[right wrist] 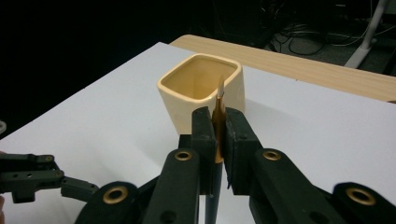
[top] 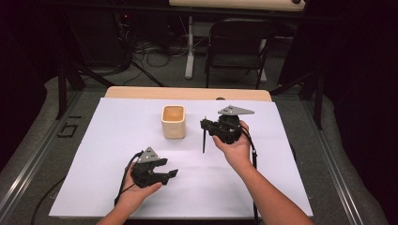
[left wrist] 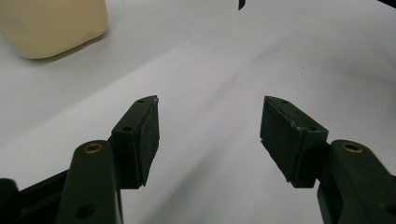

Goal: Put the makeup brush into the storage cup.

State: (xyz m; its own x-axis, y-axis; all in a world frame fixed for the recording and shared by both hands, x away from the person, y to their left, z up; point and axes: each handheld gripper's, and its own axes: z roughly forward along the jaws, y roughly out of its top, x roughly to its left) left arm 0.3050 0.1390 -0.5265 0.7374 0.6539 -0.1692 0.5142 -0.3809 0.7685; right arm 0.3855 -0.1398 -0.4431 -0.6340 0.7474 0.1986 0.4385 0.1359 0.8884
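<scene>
Right gripper (right wrist: 215, 140) clamps thin dark pen (top: 203, 140) beside square cream ceramic cup (top: 173, 122); left gripper (left wrist: 210, 135) agape, empty. Pinch looks narrow, pen may pivot or slip.

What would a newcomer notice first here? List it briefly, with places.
First, the right tool, right of table centre, shut on a thin pen that hangs upright, tip near the white sheet. Next, the cream square cup standing open and empty just left of it. Last, the left tool, near the front edge, with its jaws open on nothing.
</scene>
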